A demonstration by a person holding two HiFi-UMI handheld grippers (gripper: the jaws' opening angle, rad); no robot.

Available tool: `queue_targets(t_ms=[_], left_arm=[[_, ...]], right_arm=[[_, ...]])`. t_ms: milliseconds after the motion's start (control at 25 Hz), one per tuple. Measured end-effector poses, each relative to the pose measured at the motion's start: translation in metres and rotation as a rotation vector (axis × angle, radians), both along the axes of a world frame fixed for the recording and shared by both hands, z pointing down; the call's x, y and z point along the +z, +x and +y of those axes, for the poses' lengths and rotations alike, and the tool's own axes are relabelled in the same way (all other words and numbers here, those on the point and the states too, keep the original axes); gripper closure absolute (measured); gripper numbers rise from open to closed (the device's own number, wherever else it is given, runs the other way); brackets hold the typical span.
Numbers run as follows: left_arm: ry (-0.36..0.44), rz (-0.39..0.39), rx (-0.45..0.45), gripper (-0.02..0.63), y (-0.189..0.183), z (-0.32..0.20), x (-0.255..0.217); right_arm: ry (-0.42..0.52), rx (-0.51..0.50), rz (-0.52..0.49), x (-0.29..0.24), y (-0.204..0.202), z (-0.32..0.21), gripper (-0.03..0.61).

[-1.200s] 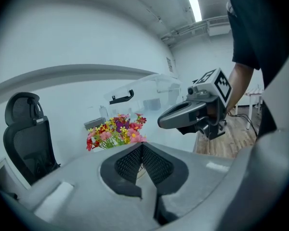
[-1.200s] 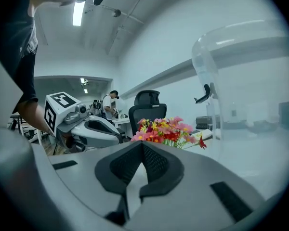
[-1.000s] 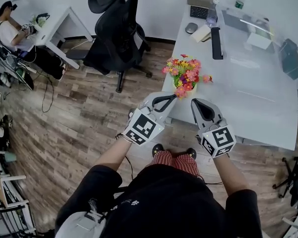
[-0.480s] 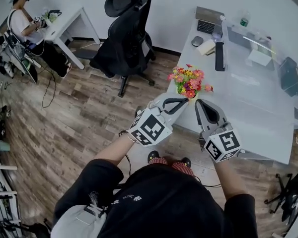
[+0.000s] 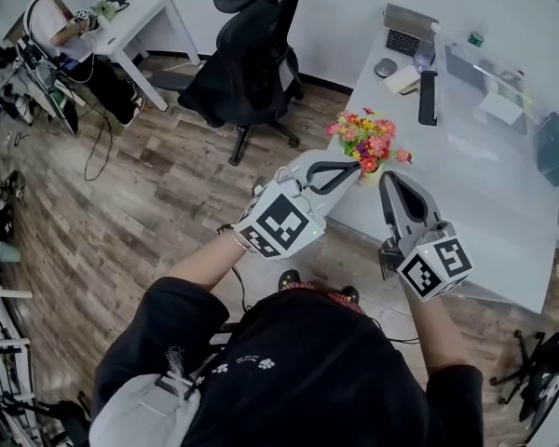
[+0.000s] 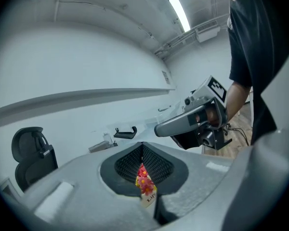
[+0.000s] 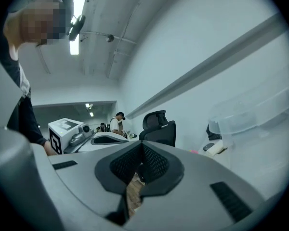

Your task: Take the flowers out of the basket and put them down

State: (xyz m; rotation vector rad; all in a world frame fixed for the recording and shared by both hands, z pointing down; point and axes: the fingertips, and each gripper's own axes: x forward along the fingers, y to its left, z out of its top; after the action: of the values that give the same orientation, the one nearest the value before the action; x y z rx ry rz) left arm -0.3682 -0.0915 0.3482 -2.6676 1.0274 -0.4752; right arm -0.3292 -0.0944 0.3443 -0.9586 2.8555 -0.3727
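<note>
Since the flowers [image 5: 367, 142] look light, soft and easily crushed, I judge the hold belongs low on the bunched stems, not the blooms. They stand in a small pale holder [image 5: 372, 172] at the near edge of the table [image 5: 466, 203], at one o'clock from my left gripper [image 5: 352, 167] and eleven o'clock from my right gripper [image 5: 389, 179], just beyond both tips. Both pairs of jaws are closed together on nothing.

Two grippers are showing: one left gripper [image 5: 352, 168] and one right gripper [image 5: 389, 180]. One bunch of flowers [image 5: 368, 141] is standing on one long white table [image 5: 484, 203]. One black chair [image 5: 256, 54], one laptop [image 5: 408, 28], one mouse [image 5: 385, 67] and what is probably one keyboard [image 5: 428, 98] are also showing. One seated person [image 5: 51, 17] is occupying one small desk [image 5: 135, 26].
</note>
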Motion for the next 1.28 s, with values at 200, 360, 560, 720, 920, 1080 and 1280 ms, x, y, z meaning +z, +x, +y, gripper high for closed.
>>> queue_targets(t_ms=[200,360,560,720,920,1080,1280], left_arm=[[0.01,0.035,0.005,0.607,-0.002,-0.003,-0.007],[0.003,0.022,-0.015,0.607,-0.013,0.002,0.001],[-0.023,0.015,-0.037,0.606,-0.026,0.006,0.013],[-0.027,-0.014,-0.041,0.606,-0.037,0.009,0.019],[-0.032,-0.006,-0.057,0.606,-0.043,0.013,0.019],[-0.038,-0.01,-0.055,0.607,-0.042,0.014,0.023],[-0.037,-0.006,-0.053,0.606,-0.042,0.019,0.025]], right_arm=[[-0.016,0.014,0.002,-0.001,0.004,-0.002,0.568],[0.0,-0.008,0.016,-0.001,-0.006,0.003,0.568],[-0.012,-0.027,0.04,0.008,-0.014,0.005,0.568],[0.003,-0.047,0.057,0.01,-0.022,0.01,0.568],[0.021,-0.082,0.064,0.011,-0.03,0.016,0.568],[0.03,-0.088,0.083,0.014,-0.031,0.019,0.568],[0.034,-0.086,0.102,0.018,-0.032,0.024,0.568]])
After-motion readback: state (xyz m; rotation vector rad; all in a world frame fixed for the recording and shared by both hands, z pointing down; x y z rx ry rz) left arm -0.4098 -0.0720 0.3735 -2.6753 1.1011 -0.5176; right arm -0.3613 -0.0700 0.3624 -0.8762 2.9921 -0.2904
